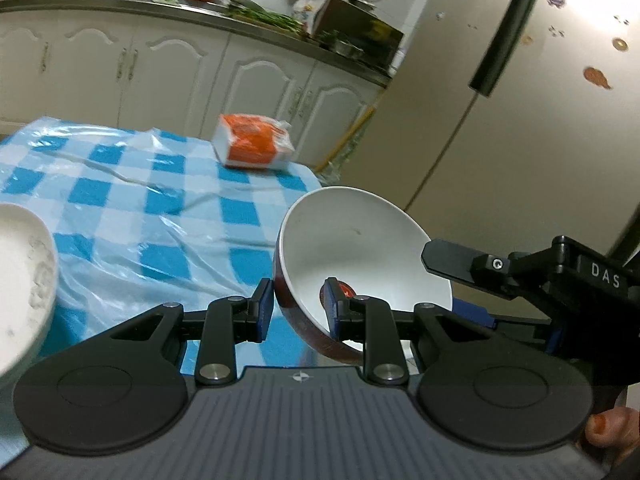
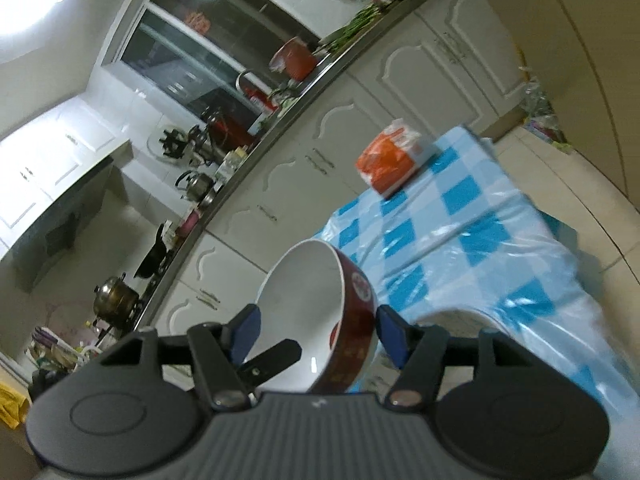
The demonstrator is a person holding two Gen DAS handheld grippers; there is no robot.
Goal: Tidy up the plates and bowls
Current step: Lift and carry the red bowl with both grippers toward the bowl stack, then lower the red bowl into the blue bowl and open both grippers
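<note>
Tilted bowl [image 1: 360,240] overhangs the checked table's [image 1: 120,200] edge.

Both wrist views look forward and slightly down, close over the desk [image 1: 120,200]; both share the bowl [image 1: 360,248] and the kitchen cabinets [image 2: 420,68].

The worktop [image 1: 120,208] lies in front of the kitchen cabinets [image 1: 160,68]. A packet [image 1: 254,142] sits on the worktop near its far edge. At the near left of the left wrist view, a plate [image 1: 24,276] rests on the worktop, well apart from the packet. A tilted bowl [image 1: 360,240] is at the near right corner of the worktop, its rim between the fingers of the left gripper [image 1: 298,306]. The right gripper [image 2: 316,334] comes from the right, one finger on each side of the bowl's wall. Behind the cabinets' top stand pots [image 2: 196,184]. A refrigerator [image 1: 540,120] stands right of the worktop.
</note>
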